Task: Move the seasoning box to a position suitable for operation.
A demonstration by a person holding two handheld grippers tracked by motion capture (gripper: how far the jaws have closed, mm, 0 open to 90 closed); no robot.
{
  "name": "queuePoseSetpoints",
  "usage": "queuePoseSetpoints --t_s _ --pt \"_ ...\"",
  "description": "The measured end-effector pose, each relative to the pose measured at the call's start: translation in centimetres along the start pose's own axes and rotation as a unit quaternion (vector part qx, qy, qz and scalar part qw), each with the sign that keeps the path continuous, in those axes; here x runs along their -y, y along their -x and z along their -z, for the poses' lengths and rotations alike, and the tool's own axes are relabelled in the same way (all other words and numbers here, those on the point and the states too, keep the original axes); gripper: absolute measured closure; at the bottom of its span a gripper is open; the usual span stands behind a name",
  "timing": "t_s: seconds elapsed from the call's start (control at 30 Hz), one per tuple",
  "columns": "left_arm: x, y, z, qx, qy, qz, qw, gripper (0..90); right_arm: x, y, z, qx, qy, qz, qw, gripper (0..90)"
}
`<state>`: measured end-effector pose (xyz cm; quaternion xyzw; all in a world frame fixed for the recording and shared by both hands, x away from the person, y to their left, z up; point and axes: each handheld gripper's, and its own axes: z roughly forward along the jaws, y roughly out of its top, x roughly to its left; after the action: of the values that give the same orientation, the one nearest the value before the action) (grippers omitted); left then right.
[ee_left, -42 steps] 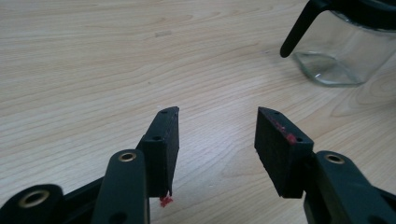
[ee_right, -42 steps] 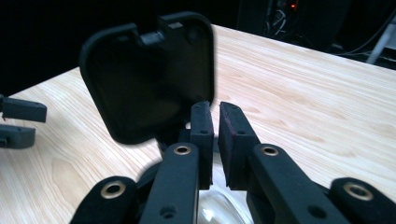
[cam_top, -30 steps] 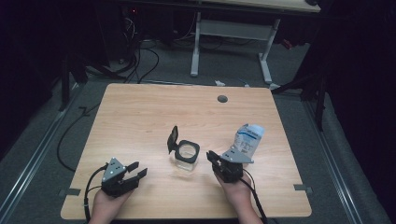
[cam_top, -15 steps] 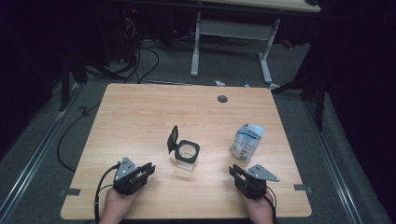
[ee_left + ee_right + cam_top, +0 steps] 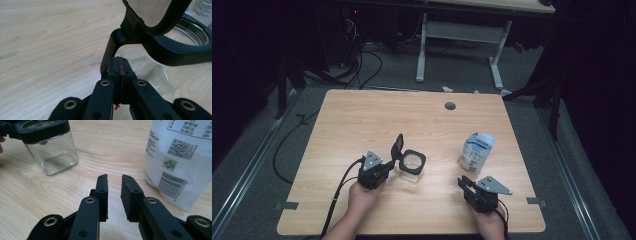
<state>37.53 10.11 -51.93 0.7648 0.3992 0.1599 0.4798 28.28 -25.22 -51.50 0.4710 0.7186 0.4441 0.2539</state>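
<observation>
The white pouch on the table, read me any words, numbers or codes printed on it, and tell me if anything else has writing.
White pouch: a QR code, a barcode and a small green square emblem, none giving readable words.
Blocks of small print along its top and left edge: too small and blurred to read.
In the high view the pouch shows a blue patch, illegible.
Glass jar and both grippers: no text visible.

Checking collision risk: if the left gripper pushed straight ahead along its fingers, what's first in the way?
Likely the glass jar's black hinged lid. The left gripper, fingers shut, already sits right at the lid's hinge arm; whether it touches is unclear, so expect contact almost at once.
</observation>
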Motion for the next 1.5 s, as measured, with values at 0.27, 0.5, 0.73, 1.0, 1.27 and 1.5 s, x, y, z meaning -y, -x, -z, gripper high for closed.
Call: queuePoseSetpoints --t_s 0.27,0.5,0.73,1.0,1.27,1.5 --pt "-0.8 0.0 -2.1 0.013 -0.004 -0.002 0.9999 90.0 0.1 0.6 0.3 0.009 -0.002 -0.004 1.0 76.0" --pt "0.0 -0.6 0.1 0.009 0.001 -0.003 1.0 90.0 0.7 2.1 1.3 0.031 -0.008 -0.013 0.9994 71.7" --pt "2.4 -2.3 6.1 -0.011 -0.002 -0.022 0.9997 78.6 0.9 4.2 1.8 0.047 0.005 -0.032 0.9984 59.4" --pt "5.7 -3.2 9.4 -0.011 0.006 -0.02 0.9997 70.3 -0.8 6.0 0.8 0.047 0.012 -0.017 0.9987 61.2" --pt "5.6 -3.7 9.5 -0.012 0.018 -0.013 0.9997 69.8 -2.2 7.2 -0.4 0.027 0.024 -0.02 0.9992 62.3" --pt "5.5 -3.8 9.6 -0.014 0.022 -0.007 0.9996 69.8 -2.1 7.0 -0.9 0.02 0.028 -0.02 0.9992 78.1"
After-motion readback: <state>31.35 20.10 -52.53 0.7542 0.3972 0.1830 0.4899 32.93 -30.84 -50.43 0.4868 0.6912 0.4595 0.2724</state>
